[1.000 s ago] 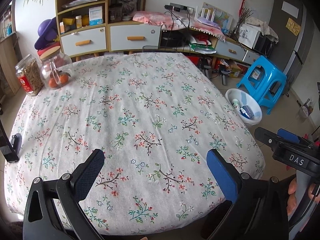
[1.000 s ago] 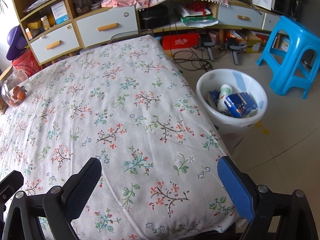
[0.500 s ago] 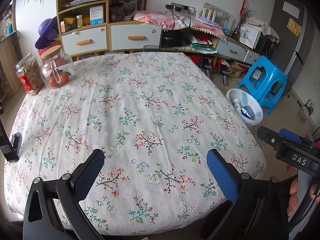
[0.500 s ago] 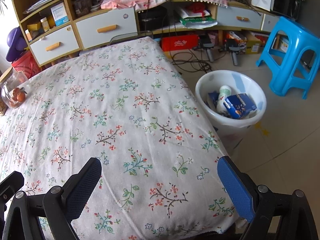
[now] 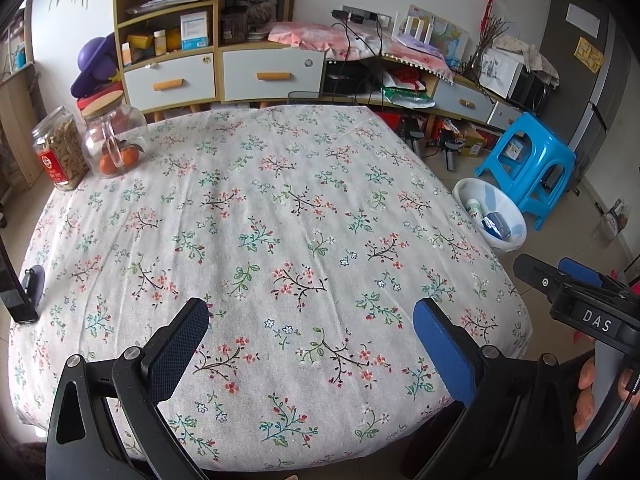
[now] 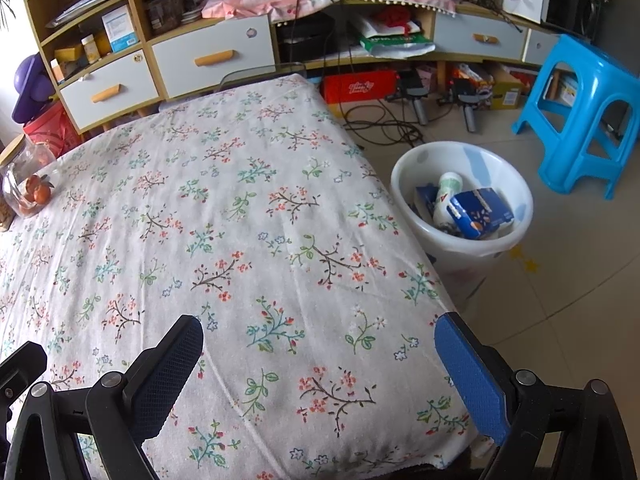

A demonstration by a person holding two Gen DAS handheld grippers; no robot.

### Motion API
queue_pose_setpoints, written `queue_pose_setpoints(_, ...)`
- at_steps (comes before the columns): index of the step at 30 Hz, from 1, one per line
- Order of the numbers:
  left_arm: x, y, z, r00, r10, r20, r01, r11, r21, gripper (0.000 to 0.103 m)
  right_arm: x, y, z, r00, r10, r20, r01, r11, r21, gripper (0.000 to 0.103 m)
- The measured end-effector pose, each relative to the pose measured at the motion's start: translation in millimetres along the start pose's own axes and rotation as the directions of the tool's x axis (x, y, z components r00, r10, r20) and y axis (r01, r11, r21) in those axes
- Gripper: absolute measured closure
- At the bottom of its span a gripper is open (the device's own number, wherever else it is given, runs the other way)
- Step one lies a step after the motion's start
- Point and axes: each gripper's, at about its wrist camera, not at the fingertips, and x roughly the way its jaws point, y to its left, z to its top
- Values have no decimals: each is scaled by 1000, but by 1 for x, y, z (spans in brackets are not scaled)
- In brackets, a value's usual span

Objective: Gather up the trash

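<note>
A white trash bin (image 6: 516,196) stands on the floor at the table's right side; it holds a blue carton (image 6: 480,213) and a white bottle (image 6: 447,192). The same bin (image 5: 506,200) shows small in the left wrist view. My left gripper (image 5: 311,338) is open over the near edge of the floral tablecloth (image 5: 260,220), nothing between its fingers. My right gripper (image 6: 319,354) is open above the table's near right corner, also empty. The right gripper's body (image 5: 580,308) and a hand show at the right edge of the left wrist view.
Two glass jars (image 5: 100,144) stand at the table's far left corner. A black object (image 5: 20,296) rests at the left edge. A blue plastic stool (image 6: 580,120) stands beyond the bin. Cabinets with drawers (image 5: 224,72) and floor clutter with cables (image 6: 384,120) line the far wall.
Both grippers have drawn back slightly from the table, so the bin and table appear a little farther away. Jaws stay open and empty.
</note>
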Motion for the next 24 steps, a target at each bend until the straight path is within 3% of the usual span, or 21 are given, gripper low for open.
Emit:
queue_pose_setpoints(15,-3,1,0,1000,13,2,-13,1000,-18,0,2,1,-2,1000,-5,7,5,1000,-6,6)
queue_pose_setpoints(24,9,11,3,998,6,-60,-9,999,-51,0,25,1,0,999,-22,-48,23,1000,18,6)
